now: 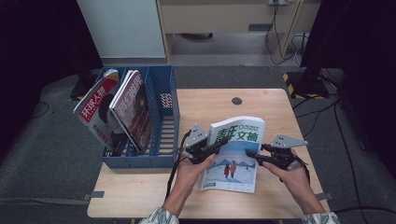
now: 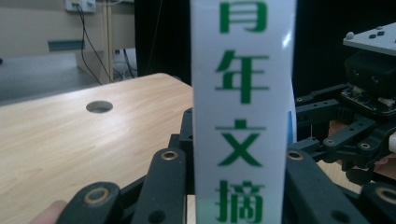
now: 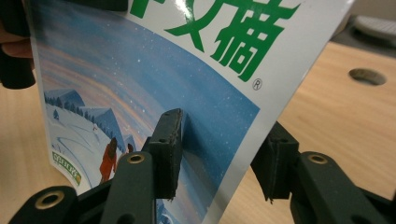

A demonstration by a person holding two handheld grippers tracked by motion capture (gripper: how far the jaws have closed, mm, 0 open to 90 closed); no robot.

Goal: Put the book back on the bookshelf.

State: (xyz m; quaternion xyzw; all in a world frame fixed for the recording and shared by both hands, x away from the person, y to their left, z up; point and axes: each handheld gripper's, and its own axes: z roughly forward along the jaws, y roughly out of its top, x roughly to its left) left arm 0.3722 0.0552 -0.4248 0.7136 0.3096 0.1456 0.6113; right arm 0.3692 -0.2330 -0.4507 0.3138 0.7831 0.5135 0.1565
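A magazine (image 1: 236, 154) with a white top, green characters and a blue snowy cover is held tilted above the wooden table (image 1: 280, 107). My left gripper (image 1: 218, 146) is shut on its spine (image 2: 243, 116), which stands upright between the two jaws in the left gripper view. My right gripper (image 1: 252, 156) is shut on the magazine's right edge. In the right gripper view one pad (image 3: 170, 140) presses on the cover (image 3: 140, 84), and the other jaw sits behind the page edge. The right gripper (image 2: 364, 116) also shows past the spine in the left gripper view.
A blue file rack (image 1: 163, 116) stands at the table's left, with two magazines (image 1: 100, 112) (image 1: 133, 107) leaning in its compartments. A round cable hole (image 1: 236, 101) lies in the table's far middle. Grey carpet surrounds the table, and cables run at the right.
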